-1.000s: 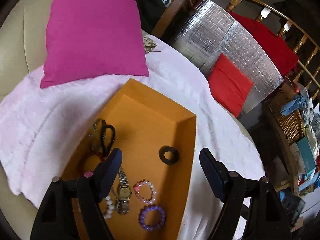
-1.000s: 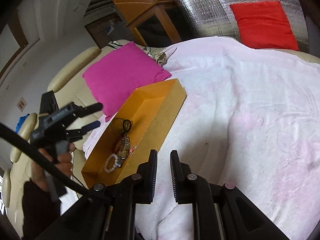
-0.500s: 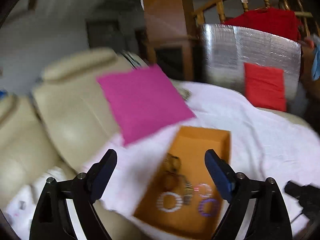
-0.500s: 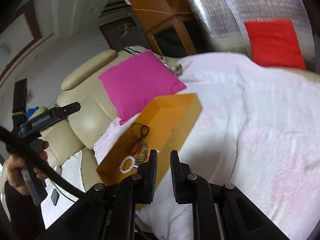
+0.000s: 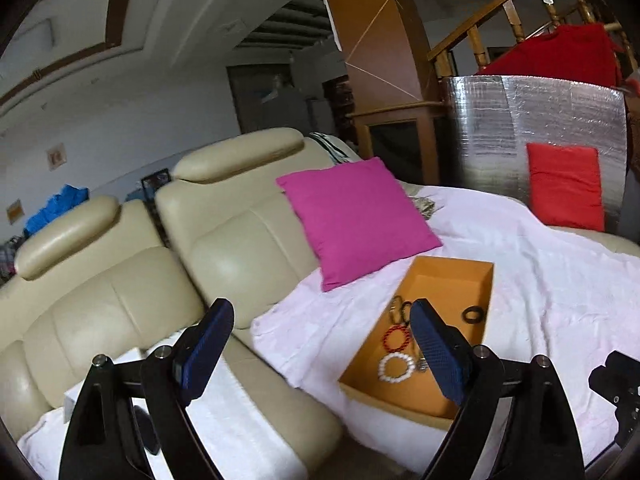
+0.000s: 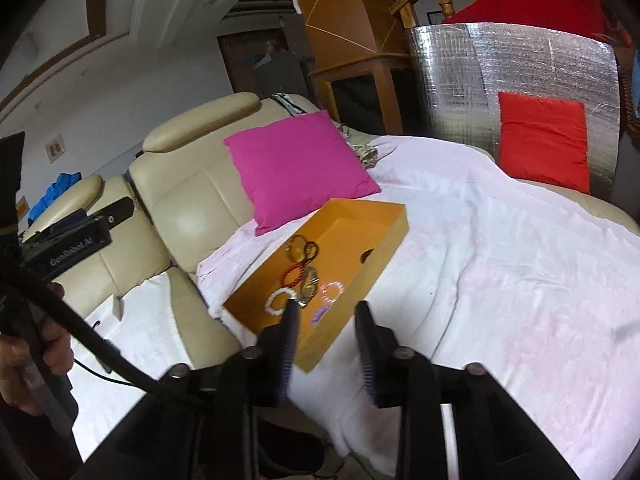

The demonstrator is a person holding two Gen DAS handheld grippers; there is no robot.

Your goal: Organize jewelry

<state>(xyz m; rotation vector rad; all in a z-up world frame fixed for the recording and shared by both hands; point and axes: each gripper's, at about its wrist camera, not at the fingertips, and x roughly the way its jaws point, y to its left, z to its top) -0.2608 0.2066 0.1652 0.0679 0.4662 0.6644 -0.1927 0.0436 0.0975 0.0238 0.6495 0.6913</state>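
At far left, a hand [image 6: 28, 344] around the handle of the left gripper [image 5: 320, 344], jaws spread wide, nothing between them, raised above the cream sofa [image 5: 120, 280]. Next along, a pink cushion [image 5: 356, 220] leaning on the sofa back, its lower corner just beside the far end of an orange box [image 6: 384, 236] resting on a pale pink blanket [image 6: 500, 260]. Inside the box, toward its near end: a white bead bracelet [image 6: 278, 300], a red bead bracelet [image 6: 294, 274], a watch [image 6: 310, 284], a pink bracelet [image 6: 332, 291], a purple bracelet [image 6: 320, 314]; farther in, a dark tangled piece [image 6: 302, 249] and a black ring [image 5: 474, 314] by the right wall. In front of the box's near corner, the right gripper [image 6: 326, 320], jaws opening, empty, clear of the box. At far right, a red cushion [image 6: 544, 140] against a silver foil panel [image 6: 520, 64].
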